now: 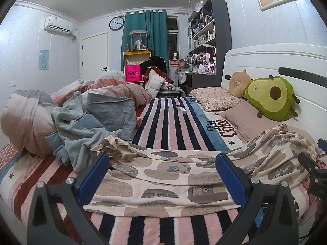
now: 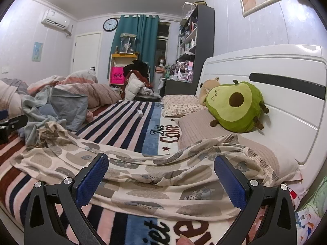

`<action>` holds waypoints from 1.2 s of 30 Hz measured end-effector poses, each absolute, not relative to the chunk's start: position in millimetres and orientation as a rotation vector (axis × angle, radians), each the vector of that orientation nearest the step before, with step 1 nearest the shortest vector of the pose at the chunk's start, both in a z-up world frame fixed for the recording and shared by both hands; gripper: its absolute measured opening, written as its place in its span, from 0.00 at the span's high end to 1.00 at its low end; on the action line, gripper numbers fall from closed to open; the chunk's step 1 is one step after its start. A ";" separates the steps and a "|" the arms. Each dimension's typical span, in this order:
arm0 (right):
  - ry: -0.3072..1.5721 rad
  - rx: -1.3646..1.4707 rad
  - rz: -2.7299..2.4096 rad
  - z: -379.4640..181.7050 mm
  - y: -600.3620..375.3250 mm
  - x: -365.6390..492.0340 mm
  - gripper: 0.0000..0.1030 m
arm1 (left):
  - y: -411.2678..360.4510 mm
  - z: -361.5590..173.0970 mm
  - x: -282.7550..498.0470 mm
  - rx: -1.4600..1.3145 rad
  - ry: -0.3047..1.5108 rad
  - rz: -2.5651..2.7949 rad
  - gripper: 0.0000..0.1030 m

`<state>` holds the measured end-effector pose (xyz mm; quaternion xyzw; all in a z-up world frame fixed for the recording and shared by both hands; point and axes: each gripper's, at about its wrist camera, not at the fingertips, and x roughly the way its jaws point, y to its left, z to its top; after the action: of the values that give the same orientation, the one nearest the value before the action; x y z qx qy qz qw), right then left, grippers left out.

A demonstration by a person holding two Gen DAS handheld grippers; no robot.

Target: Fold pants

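Cream pants (image 1: 163,175) printed with grey bear patches lie spread across the striped blanket (image 1: 169,122), running sideways with a rumpled end at the left (image 2: 49,130) and the other end reaching the pillow at the right. My left gripper (image 1: 162,175) is open just above the near edge of the pants, blue pads wide apart. My right gripper (image 2: 161,175) is also open over the pants (image 2: 159,185), nothing between its fingers. The right gripper's black body shows at the right edge of the left wrist view.
A heap of blue-grey clothes (image 1: 87,122) and a bunched duvet (image 1: 30,118) fill the left of the bed. An avocado plush (image 2: 235,106), pillows (image 2: 181,105) and a white headboard (image 2: 286,94) are at the right. A small white remote (image 1: 180,108) lies on the blanket.
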<state>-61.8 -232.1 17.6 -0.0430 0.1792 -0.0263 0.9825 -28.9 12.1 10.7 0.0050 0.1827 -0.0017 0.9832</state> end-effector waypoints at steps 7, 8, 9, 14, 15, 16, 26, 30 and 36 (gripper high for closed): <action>0.356 -0.053 0.010 3.6 -233.0 -54.3 0.00 | 24.9 0.4 -15.7 -0.026 0.406 -0.020 0.01; 0.364 -0.042 0.019 1.8 -234.0 -52.5 0.00 | 28.5 -1.9 -13.6 -0.033 0.414 -0.024 0.01; 0.372 -0.029 0.040 -0.6 -234.8 -51.2 0.01 | 31.5 -3.8 -11.3 -0.039 0.422 -0.027 0.01; 0.453 0.053 0.105 -16.5 -247.7 -39.7 0.00 | 63.3 -24.4 -5.3 -0.131 0.458 0.018 0.01; 0.472 0.090 0.125 -21.6 -251.7 -37.5 0.00 | 72.4 -30.7 -1.5 -0.167 0.484 0.009 0.01; 0.483 0.119 0.144 -25.3 -257.3 -35.0 0.00 | 84.9 -39.8 2.9 -0.215 0.519 0.009 0.01; 0.552 0.288 0.124 -59.5 -318.3 -23.4 0.02 | 162.1 -131.3 26.9 -0.424 0.751 0.179 0.01; 0.599 0.314 0.045 -73.0 -347.2 -20.0 0.09 | 170.7 -152.2 35.6 -0.488 0.803 0.160 0.04; 0.655 0.336 -0.086 -89.3 -390.1 -23.0 0.15 | 171.4 -176.7 58.1 -0.561 0.855 0.152 0.22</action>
<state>-23.0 -390.1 -89.3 0.1640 0.3199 -0.0423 0.9322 58.1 171.4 -176.7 -0.2681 0.4086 0.0725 0.8694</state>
